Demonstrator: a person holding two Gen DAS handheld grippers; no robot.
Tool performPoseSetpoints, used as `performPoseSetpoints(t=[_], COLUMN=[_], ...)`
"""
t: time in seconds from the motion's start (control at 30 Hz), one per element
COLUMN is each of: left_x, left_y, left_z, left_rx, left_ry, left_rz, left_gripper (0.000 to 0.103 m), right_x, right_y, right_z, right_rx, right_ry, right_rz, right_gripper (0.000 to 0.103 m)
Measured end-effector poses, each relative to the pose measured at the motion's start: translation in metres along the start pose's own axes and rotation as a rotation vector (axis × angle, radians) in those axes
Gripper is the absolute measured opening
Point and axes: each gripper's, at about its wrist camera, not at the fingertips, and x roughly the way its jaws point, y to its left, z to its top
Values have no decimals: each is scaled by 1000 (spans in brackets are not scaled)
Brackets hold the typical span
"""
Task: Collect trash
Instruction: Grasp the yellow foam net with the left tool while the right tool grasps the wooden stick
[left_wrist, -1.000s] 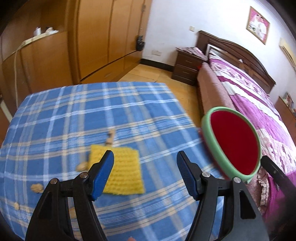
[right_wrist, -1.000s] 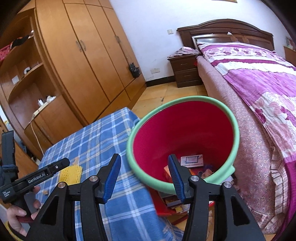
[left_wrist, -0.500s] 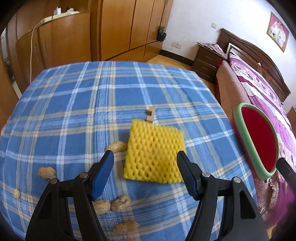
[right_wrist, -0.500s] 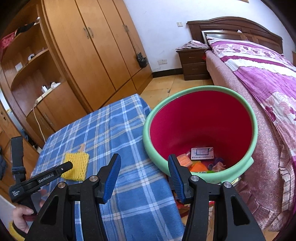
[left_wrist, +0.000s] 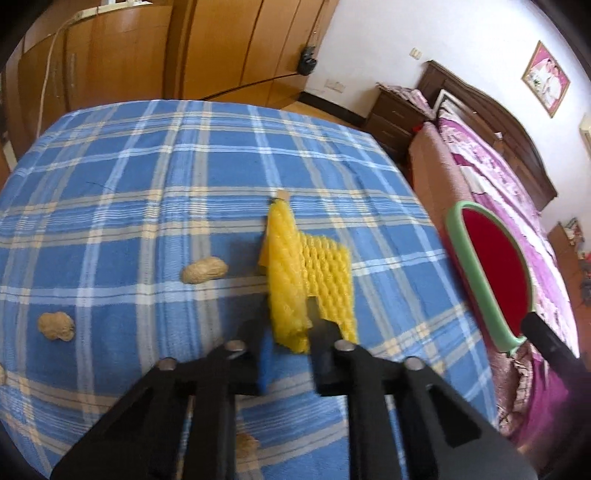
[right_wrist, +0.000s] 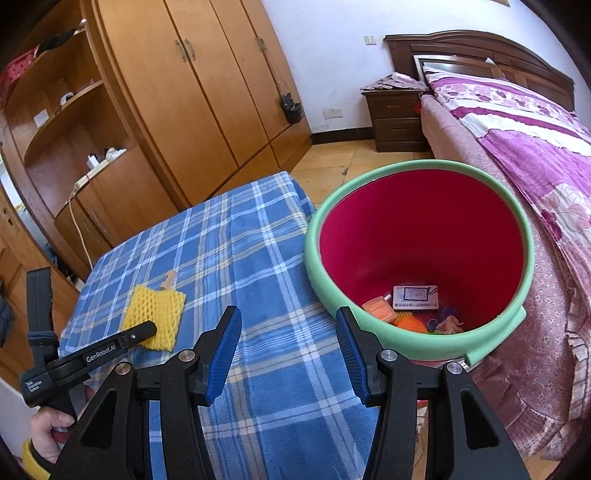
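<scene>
One bin: the red trash bin (right_wrist: 421, 236) with a soft green rim holds a white card, orange bits and scraps.
Left hand-held gripper (left_wrist: 290, 354): just squeezed together, pinching the bumpy yellow foam net (left_wrist: 310, 273), now bunched up on the blue checked table (left_wrist: 147, 192).
Right hand-held gripper (right_wrist: 290, 354): spread, holding nothing.
Peanuts (left_wrist: 204, 270): lumpy shells nearby.

Wrist cams fwd-down; shared tablecloth (left_wrist: 110, 177)
</scene>
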Motion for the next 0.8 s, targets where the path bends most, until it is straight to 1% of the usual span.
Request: performPoseSetpoints(t=[0.03, 0.2, 0.4, 0.5, 0.6, 0.8], left_x=[-2, -17, -47, -59, -69, -72], left_y=[-1, -2, 10, 19, 32, 61], left_z=[0, 3, 17, 26, 36, 43], left_rx=[4, 10, -12, -25, -39, -82], left_ry=[-5, -40, -121, -162, -199, -226], left_rz=[-2, -31, -25, -3, 44, 104], left_gripper=[11, 10, 10, 10, 10, 10], right_x=[0, -2, -2, 0, 4, 21], right_y=[1, 8, 24, 35, 48, 76], right_z=[0, 0, 5, 11, 18, 31], right_rx=[-3, -17, -46, -64, -89, -133], right_ry=[1, -1, 2, 4, 2, 17], right_rz=[1, 11, 39, 57, 70, 103], right_gripper=[54, 54, 54, 54, 54, 54])
